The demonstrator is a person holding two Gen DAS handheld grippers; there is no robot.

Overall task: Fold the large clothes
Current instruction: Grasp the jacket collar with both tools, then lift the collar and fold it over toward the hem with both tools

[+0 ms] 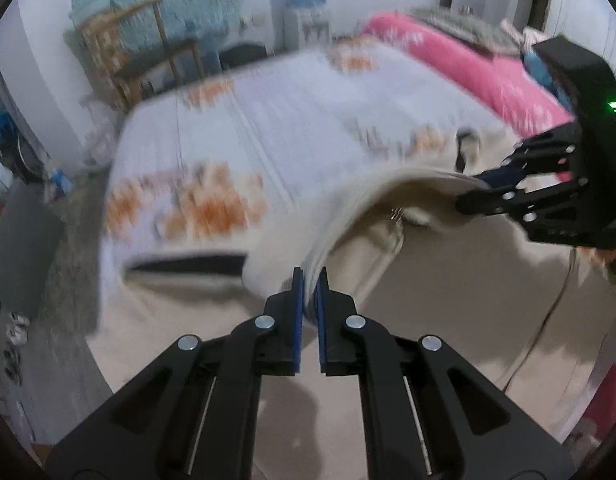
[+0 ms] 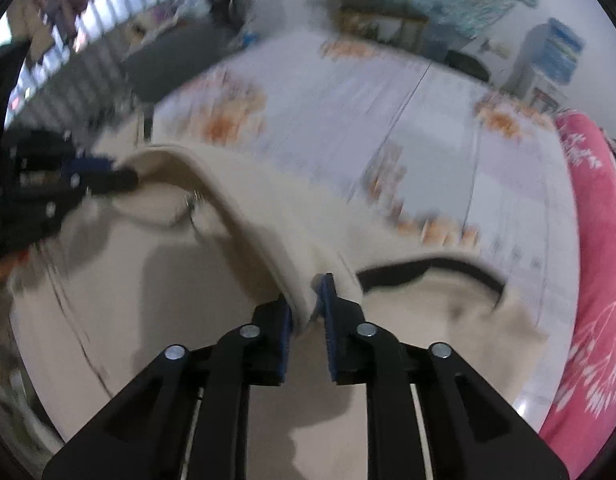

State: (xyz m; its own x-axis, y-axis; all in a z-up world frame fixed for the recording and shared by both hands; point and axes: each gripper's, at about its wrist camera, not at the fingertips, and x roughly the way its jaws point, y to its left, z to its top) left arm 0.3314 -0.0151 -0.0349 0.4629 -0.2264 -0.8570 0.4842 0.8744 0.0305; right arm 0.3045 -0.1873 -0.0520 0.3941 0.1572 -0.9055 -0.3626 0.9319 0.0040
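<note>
A large cream garment (image 1: 448,300) lies spread over the near part of the bed, with a black band (image 1: 187,264) along one edge. My left gripper (image 1: 311,280) is shut on a raised fold of its edge. The right gripper (image 1: 468,196) grips the same lifted edge further right. In the right wrist view, the right gripper (image 2: 308,296) pinches the cream garment (image 2: 167,280) beside the black band (image 2: 428,268). The left gripper (image 2: 123,178) holds the edge at the left. The cloth arches up between the two grippers. Both views are blurred.
The bed's white sheet (image 1: 287,120) with orange flowers stretches beyond the garment. A pink blanket (image 1: 468,68) lies along the right side. A wooden chair (image 1: 139,52) and a water dispenser (image 1: 303,0) stand past the bed's far end.
</note>
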